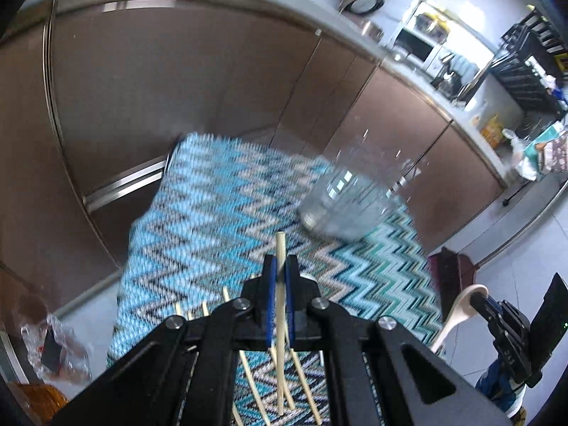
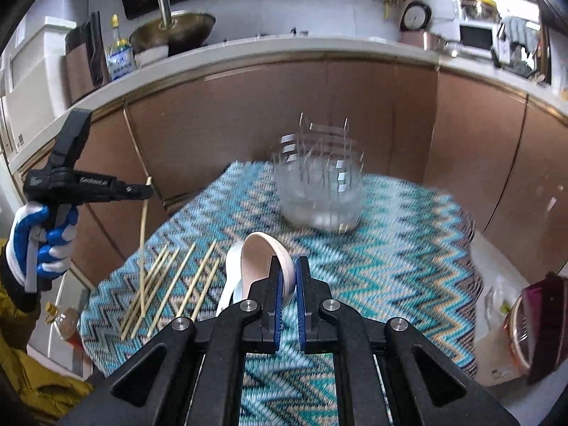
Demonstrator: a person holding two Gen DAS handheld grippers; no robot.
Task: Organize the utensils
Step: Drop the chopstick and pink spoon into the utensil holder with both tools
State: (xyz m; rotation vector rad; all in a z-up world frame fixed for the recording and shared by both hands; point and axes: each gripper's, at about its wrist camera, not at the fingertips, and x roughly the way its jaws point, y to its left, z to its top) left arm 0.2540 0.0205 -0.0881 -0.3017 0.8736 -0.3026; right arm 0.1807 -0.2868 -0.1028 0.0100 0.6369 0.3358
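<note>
In the left wrist view, my left gripper (image 1: pixel 280 277) is shut on a single pale wooden chopstick (image 1: pixel 280 355), which hangs down over the zigzag cloth (image 1: pixel 213 213). Several more chopsticks (image 2: pixel 170 284) lie loose on the cloth. My right gripper (image 2: pixel 287 277) is shut on the bowl rim of a white spoon (image 2: pixel 259 255), whose handle droops to the lower left. A clear glass jar (image 2: pixel 319 195) stands at the far side of the cloth, blurred. The right wrist view also shows the left gripper (image 2: pixel 147 190) with its chopstick (image 2: pixel 143 241), held by a gloved hand (image 2: pixel 42 245). The right gripper (image 1: pixel 475 298) and spoon (image 1: pixel 458 316) appear at the left view's right edge.
Brown cabinet doors (image 2: pixel 248 106) and a pale countertop (image 2: pixel 284 48) stand behind the small table. On the counter are a wok (image 2: pixel 174 32), a bottle (image 2: pixel 119 53) and a clock (image 2: pixel 415 16). A maroon object (image 2: pixel 543 323) sits low on the right, a plastic bag (image 1: pixel 56 348) low on the left.
</note>
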